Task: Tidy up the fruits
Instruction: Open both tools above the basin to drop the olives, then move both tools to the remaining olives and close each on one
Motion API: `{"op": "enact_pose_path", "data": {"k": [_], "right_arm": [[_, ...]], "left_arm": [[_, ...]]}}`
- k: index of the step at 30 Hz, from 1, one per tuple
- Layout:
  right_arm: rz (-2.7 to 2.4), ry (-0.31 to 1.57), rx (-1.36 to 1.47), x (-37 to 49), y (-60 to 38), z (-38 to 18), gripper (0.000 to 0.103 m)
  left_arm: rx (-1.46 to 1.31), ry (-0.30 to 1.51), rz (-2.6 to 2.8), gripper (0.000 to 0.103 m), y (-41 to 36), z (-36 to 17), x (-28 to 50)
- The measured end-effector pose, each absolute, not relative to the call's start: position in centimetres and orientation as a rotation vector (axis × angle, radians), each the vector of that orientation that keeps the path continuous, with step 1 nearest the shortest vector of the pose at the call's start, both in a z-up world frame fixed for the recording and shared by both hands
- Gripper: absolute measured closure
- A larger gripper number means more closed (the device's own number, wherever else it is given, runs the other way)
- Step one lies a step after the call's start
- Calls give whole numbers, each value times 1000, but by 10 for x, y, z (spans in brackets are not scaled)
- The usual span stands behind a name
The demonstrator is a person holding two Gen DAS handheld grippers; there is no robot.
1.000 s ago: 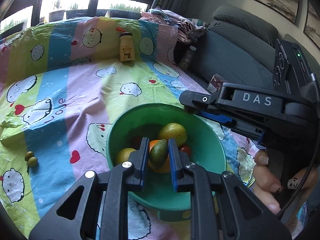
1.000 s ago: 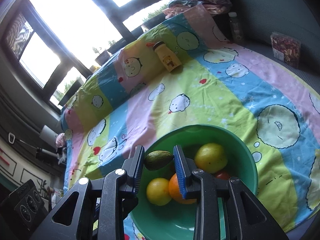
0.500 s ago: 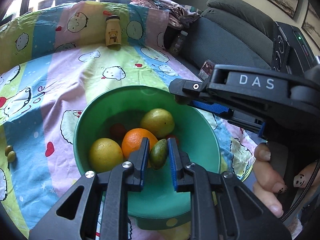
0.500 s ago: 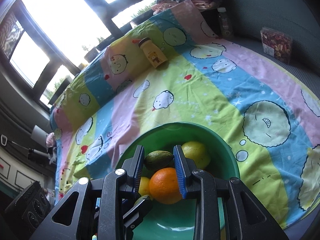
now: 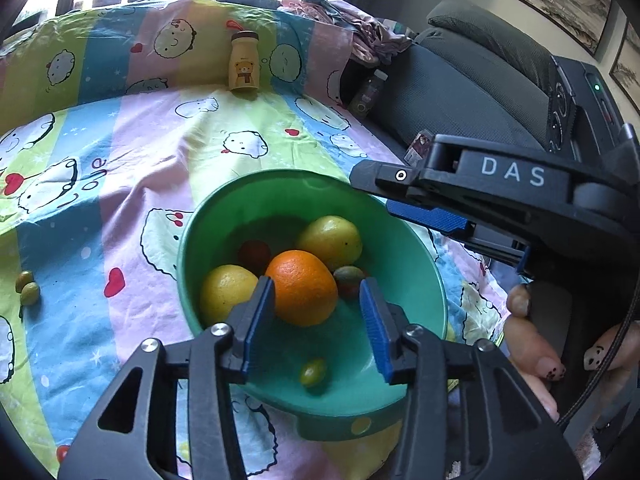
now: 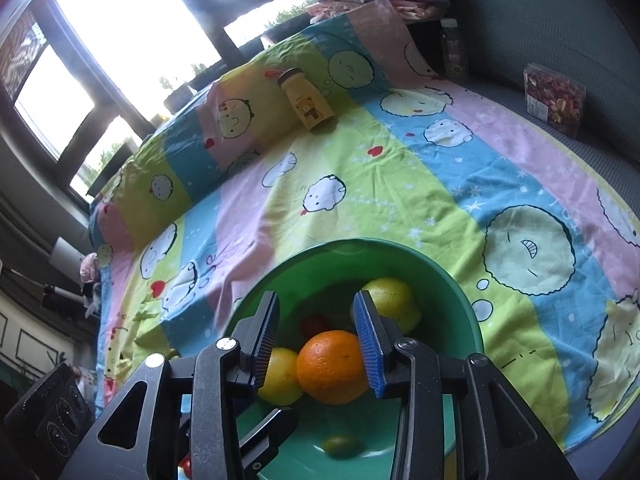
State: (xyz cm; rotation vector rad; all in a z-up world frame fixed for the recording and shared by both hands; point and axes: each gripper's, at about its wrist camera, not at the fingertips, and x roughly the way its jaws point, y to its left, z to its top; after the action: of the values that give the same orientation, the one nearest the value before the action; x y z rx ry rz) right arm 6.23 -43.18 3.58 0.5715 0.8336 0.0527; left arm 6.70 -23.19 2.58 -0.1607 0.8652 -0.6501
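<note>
**Both grippers opening over the fruit bowl**

Left wrist view: left gripper (image 5: 318, 320) above the near rim of the green bowl (image 5: 430, 280), jaws opening, pads apart, pinching nothing. The orange (image 5: 302, 288) sits in the bowl beyond the gap, a yellow lemon (image 5: 226, 292) left of it, a yellow-green fruit (image 5: 330, 236) behind, a small green fruit (image 5: 313, 372) loose on the bowl floor. Two small green fruits (image 5: 27, 288) lie on the striped cartoon sheet (image 5: 160, 152), well left of the bowl. Right gripper enters from the right above the far rim. Yellow bottle (image 5: 244, 62) stands far back.

Right wrist view: right gripper (image 6: 316, 340) over the same bowl (image 6: 460, 300), jaws opening, nothing between the pads. Orange (image 6: 332, 366) lies below the gap.
</note>
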Motion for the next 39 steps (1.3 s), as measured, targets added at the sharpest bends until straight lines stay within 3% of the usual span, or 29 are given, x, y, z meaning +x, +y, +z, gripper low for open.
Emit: {"op": "enact_pose_path", "data": {"k": [6, 12, 21, 27, 35, 37, 39], "right_arm": [[68, 826, 531, 63, -414, 43, 61], [123, 808, 467, 65, -380, 54, 53], [243, 829, 322, 76, -298, 58, 53], [351, 870, 272, 91, -247, 43, 53], [494, 982, 253, 115, -190, 3, 53], [501, 1012, 252, 122, -180, -9, 56], [508, 1050, 269, 130, -174, -21, 60]], "left_arm": [[-189, 830, -548, 39, -189, 35, 63], [-197, 809, -372, 34, -118, 40, 70], [-281, 812, -186, 31, -14, 19, 100], [-324, 851, -211, 34, 3, 3, 123], [-406, 924, -257, 49, 14, -22, 141], [-407, 938, -240, 60, 17, -28, 145], [-429, 966, -228, 60, 24, -35, 149]]}}
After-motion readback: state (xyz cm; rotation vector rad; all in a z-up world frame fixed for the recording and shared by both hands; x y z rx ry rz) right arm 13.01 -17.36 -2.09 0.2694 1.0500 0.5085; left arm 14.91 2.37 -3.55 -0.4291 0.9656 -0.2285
